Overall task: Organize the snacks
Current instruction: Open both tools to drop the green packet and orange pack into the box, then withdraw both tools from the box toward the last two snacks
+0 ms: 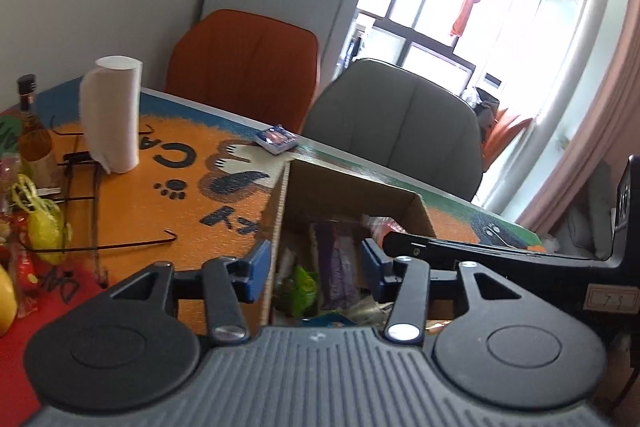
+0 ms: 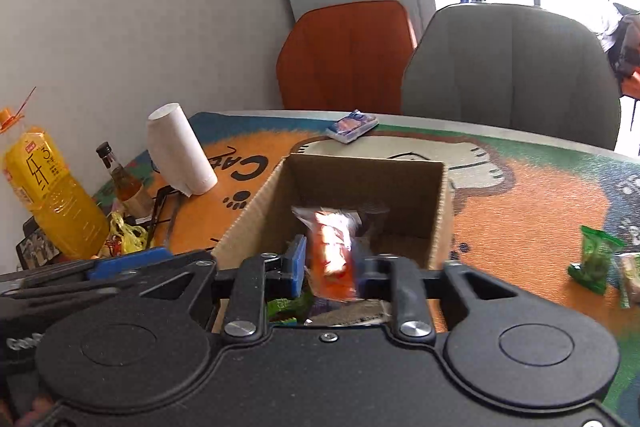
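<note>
Over box point(image 2: 360, 183), snack point(image 2: 332, 255) (perhaps loose).

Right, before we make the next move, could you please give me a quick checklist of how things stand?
1. Orange packet above the cardboard box opening: ok.
2. Right gripper pads pressing on the orange packet: cannot tell; the packet sits between the jaws but is blurred.
3. Left gripper open with nothing held: ok.
4. Left gripper clear of the box: cannot tell; its jaws stand on either side of the box's side wall.
5. All snacks boxed: not ok; a green packet lies on the table mat to the right of the box.
</note>
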Demonstrator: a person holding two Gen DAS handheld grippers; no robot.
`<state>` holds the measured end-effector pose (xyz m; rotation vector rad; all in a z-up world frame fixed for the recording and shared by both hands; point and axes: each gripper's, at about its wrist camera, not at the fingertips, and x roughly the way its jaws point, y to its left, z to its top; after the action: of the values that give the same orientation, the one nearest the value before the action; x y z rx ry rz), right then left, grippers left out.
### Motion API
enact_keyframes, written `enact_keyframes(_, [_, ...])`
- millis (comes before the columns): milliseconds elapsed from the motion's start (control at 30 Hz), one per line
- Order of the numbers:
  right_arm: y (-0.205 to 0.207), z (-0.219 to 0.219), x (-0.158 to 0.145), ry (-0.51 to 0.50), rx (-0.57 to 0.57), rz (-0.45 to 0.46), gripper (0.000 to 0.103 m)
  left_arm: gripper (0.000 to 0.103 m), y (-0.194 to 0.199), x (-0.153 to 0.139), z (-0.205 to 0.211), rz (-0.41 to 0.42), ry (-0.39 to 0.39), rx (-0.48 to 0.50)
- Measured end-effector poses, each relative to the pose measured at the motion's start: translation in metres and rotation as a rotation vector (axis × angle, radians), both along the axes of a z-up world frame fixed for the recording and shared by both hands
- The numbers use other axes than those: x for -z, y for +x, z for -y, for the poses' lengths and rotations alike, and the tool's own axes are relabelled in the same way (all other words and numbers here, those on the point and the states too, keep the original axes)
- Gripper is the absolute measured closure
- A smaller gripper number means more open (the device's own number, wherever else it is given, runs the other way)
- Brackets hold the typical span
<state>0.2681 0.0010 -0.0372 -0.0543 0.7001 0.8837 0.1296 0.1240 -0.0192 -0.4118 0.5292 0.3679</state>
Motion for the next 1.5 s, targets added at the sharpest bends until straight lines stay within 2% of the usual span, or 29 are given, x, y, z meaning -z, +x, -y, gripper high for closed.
enact_keyframes(67, [0.000,-0.001,0.000,0.007,-0.003,0.005,0.069,0.049,-0.004,-0.001,-0.005,-0.002,-0.001,-0.022])
enact_keyframes(100, [0.000,0.000,-0.001,0.013,-0.008,0.000,0.065,0.047,-0.005,-0.001,-0.006,-0.001,0.003,-0.030])
enact_keyframes(133, [-0.001,0.000,-0.001,0.017,-0.010,-0.002,0.059,0.042,-0.007,-0.002,-0.007,0.000,0.006,-0.038])
enact_keyframes(200, [-0.002,0.004,-0.003,0.015,-0.001,0.010,0.054,0.032,-0.008,-0.004,-0.006,0.008,0.014,-0.046])
enact_keyframes(233, [-0.001,0.007,-0.003,0.014,0.005,0.014,0.053,0.025,-0.008,-0.004,-0.004,0.013,0.019,-0.048])
enact_keyframes(300, [0.001,0.014,-0.004,0.017,0.021,0.009,0.051,0.018,-0.007,-0.006,0.000,0.024,0.020,-0.041])
enact_keyframes(467, [0.005,0.034,-0.006,0.014,0.063,0.015,0.044,0.011,-0.004,-0.008,0.011,0.034,0.019,-0.009])
enact_keyframes(633, [0.008,0.055,-0.009,0.012,0.092,0.032,0.034,0.008,-0.002,-0.012,0.023,0.044,0.027,0.010])
enact_keyframes(800, [0.013,0.076,-0.010,0.015,0.119,0.039,0.028,0.008,0.000,-0.017,0.039,0.062,0.051,0.033])
enact_keyframes(933, [0.016,0.093,-0.008,0.009,0.133,0.048,0.022,0.006,0.003,-0.014,0.050,0.056,0.038,0.048])
enact_keyframes(1133, [0.022,0.127,-0.004,0.001,0.175,0.047,0.019,0.005,0.016,-0.007,0.072,0.035,0.042,0.089])
enact_keyframes(1500, [0.031,0.189,0.004,0.023,0.281,0.041,0.009,0.003,0.042,-0.003,0.121,0.053,0.050,0.193])
